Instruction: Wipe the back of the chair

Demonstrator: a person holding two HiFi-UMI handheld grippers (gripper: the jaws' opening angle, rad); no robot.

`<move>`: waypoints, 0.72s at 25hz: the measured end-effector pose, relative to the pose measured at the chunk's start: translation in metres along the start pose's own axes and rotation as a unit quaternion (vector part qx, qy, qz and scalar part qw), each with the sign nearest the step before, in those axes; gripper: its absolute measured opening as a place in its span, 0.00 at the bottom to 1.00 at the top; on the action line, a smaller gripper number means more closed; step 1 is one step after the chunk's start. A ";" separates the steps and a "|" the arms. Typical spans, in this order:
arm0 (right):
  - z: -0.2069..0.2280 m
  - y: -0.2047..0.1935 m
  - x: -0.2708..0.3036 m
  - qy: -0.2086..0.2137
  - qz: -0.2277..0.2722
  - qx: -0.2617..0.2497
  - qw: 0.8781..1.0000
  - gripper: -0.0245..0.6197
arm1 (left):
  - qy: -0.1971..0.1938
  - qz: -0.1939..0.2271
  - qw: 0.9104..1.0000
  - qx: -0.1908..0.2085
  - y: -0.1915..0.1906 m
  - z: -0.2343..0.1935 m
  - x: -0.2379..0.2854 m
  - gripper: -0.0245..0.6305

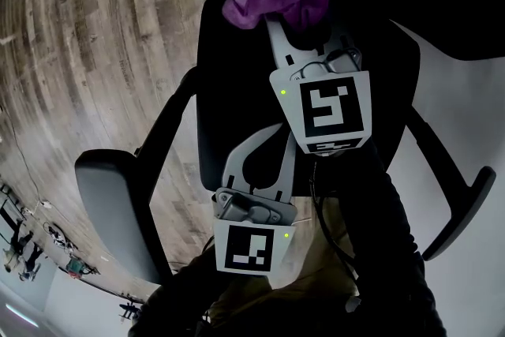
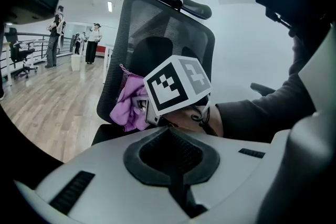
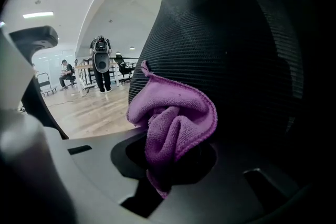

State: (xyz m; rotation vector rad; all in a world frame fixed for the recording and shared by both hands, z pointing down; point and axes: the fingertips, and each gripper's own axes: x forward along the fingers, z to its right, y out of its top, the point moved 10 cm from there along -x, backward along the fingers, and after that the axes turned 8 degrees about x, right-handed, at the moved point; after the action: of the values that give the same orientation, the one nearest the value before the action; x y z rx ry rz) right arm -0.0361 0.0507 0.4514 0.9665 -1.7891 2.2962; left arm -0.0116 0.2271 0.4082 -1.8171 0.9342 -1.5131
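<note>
My right claw (image 3: 169,168) is pinching a bunched purple cloth (image 3: 173,123), and the wad lies against the black mesh back of the chair (image 3: 247,50), low down near its left edge as my left gripper view shows it. My left claw (image 2: 173,170) is pressed together with nothing in it. It hangs back from the chair, behind the right one's marker cube (image 2: 176,86), apart from the mesh. The headrest (image 2: 184,5) sits above the back. In the head view, an armrest (image 1: 118,201) juts out at the left over the wooden floor (image 1: 71,51).
</note>
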 end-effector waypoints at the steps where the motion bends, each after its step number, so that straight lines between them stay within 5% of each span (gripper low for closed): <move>1: 0.002 0.000 -0.001 0.000 0.000 0.000 1.000 0.14 | -0.001 0.000 1.000 0.002 0.001 0.000 0.002 0.04; 18: 0.047 -0.003 -0.045 -0.032 -0.002 0.008 0.999 0.14 | -0.005 0.001 1.000 0.023 0.020 0.035 0.015 0.04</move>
State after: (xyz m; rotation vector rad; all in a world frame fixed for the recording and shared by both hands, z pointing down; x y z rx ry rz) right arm 0.0213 0.0234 0.4365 1.0564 -1.7951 2.3056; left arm 0.0211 0.2037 0.3947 -1.7889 0.8894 -1.5099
